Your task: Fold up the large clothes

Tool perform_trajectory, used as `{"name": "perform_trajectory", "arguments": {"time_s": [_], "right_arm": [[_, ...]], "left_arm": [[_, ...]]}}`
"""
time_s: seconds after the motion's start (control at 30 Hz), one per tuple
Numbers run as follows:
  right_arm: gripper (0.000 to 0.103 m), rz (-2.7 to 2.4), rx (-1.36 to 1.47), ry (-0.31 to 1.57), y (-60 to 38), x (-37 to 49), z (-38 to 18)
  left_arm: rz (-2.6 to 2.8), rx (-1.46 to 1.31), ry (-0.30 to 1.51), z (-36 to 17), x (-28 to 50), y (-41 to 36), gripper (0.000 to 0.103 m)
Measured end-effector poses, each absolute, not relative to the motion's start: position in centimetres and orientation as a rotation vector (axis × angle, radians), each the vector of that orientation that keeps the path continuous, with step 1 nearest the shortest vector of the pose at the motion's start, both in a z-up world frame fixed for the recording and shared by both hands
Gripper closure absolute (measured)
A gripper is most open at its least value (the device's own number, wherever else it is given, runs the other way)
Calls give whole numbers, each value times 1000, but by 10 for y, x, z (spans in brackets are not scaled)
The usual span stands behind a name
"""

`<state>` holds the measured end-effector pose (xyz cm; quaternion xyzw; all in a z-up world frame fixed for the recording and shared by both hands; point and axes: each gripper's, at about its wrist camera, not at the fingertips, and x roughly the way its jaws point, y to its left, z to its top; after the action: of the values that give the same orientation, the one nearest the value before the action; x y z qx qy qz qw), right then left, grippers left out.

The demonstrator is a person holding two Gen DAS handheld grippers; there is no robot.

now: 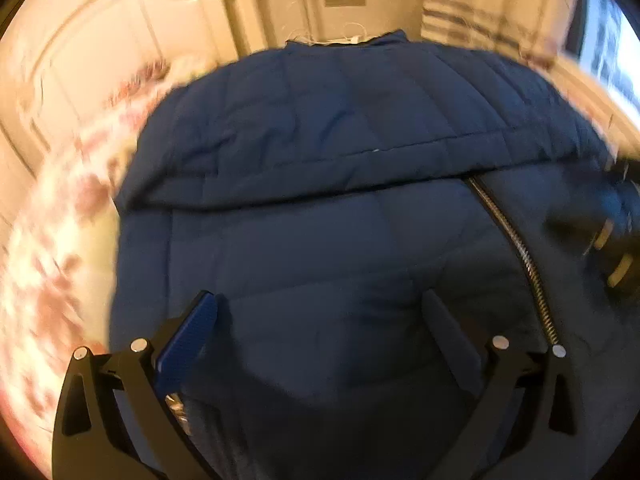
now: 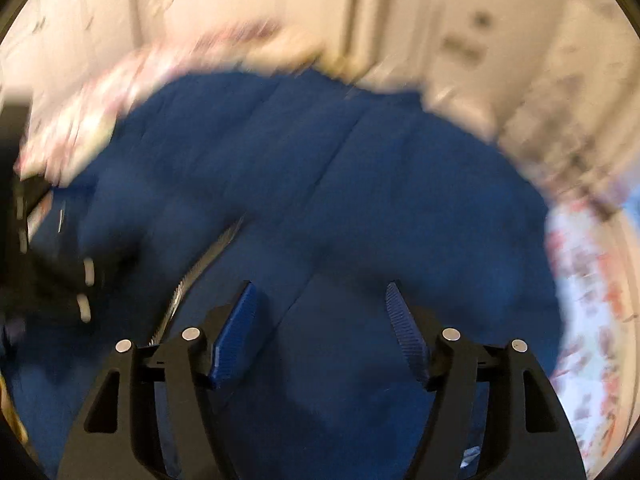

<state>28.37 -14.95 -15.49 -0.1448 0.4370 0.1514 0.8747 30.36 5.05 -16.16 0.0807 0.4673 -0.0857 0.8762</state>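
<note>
A navy blue quilted jacket (image 1: 320,152) lies spread on a floral bedspread (image 1: 60,240), its far part folded over the near part along a crosswise seam. A metal zipper (image 1: 520,248) runs down its right side. My left gripper (image 1: 320,308) is open just above the jacket, holding nothing. The right gripper's body shows blurred at the right edge (image 1: 612,232). In the right wrist view the jacket (image 2: 360,168) fills the middle, with the zipper (image 2: 200,268) to the left. My right gripper (image 2: 320,304) is open above the jacket, empty. The left gripper's body shows blurred at the left (image 2: 60,264).
The floral bedspread (image 2: 592,300) shows around the jacket on both sides. A cream panelled wall or wardrobe (image 1: 120,40) stands behind the bed. A window (image 1: 612,48) is at the far right. Both views are motion-blurred.
</note>
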Motion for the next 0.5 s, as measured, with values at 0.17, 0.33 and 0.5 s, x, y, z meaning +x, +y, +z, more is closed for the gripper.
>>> {"name": "perform_trajectory", "arguments": {"time_s": [0.17, 0.33, 0.5], "right_arm": [[36, 259, -222, 918, -170, 275, -136], [19, 94, -169, 985, -230, 264, -157], [19, 67, -105, 932, -242, 234, -151]], "left_arm": [[-123, 141, 977, -147, 296, 63, 3], [33, 37, 1020, -161, 290, 125, 2], [42, -14, 990, -154, 266, 134, 10]]}}
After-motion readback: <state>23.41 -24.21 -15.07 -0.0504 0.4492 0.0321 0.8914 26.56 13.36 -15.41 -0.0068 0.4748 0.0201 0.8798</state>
